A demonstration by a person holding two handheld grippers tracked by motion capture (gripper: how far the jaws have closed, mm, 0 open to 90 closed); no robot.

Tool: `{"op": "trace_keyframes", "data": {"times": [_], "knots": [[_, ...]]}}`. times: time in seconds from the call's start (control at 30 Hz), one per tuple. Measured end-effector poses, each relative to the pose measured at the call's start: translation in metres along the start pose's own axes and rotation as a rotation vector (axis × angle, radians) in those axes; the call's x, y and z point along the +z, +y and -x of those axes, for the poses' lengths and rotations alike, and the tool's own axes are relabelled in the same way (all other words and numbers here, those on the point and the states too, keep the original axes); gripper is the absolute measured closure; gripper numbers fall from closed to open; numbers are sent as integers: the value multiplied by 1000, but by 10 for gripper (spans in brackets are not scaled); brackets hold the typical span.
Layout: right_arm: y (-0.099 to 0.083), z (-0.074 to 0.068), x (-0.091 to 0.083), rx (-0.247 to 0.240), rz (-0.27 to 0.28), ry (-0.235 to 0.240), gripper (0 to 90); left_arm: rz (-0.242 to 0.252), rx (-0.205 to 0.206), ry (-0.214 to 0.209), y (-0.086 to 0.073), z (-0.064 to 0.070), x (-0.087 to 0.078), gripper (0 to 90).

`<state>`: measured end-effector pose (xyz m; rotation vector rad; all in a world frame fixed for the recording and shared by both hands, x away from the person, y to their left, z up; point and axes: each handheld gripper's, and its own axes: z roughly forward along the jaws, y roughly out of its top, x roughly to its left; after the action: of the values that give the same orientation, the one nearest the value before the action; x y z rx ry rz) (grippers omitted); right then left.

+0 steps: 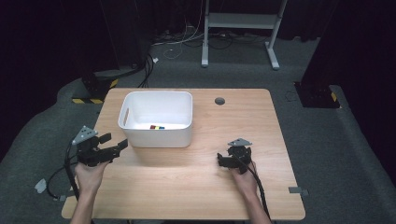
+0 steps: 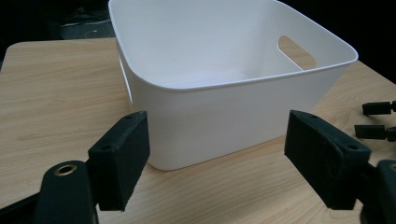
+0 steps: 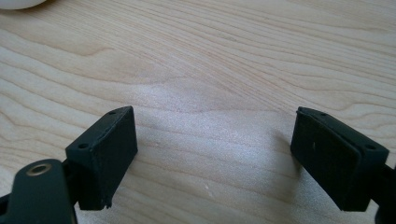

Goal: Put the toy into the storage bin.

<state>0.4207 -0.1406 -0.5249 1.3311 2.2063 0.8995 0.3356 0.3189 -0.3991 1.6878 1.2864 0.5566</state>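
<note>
The left gripper (image 1: 113,143) hangs with its jaws spread wide and empty, aimed at the near left corner of the white bin (image 2: 224,116), just short of touching. The right gripper (image 1: 223,160) rests low over the bare table (image 3: 224,60), equally wide and empty, well apart from the bin. Small coloured blocks (image 1: 157,126) lie inside the bin by its near wall. To grip well, I judge the left gripper should rise and straddle the rim squarely before closing

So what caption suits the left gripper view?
Open left gripper facing a white bin on the wooden table.
</note>
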Motion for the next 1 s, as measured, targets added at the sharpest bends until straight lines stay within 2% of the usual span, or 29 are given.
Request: {"op": "trace_keyframes", "data": {"times": [0.53,1.0], "knots": [[0,0,0,0,0,-1,145,-4,-10,-3,-11,0,2,226],[0,0,0,0,0,-1,145,-24,13,-13,-15,11,14,225]]}}
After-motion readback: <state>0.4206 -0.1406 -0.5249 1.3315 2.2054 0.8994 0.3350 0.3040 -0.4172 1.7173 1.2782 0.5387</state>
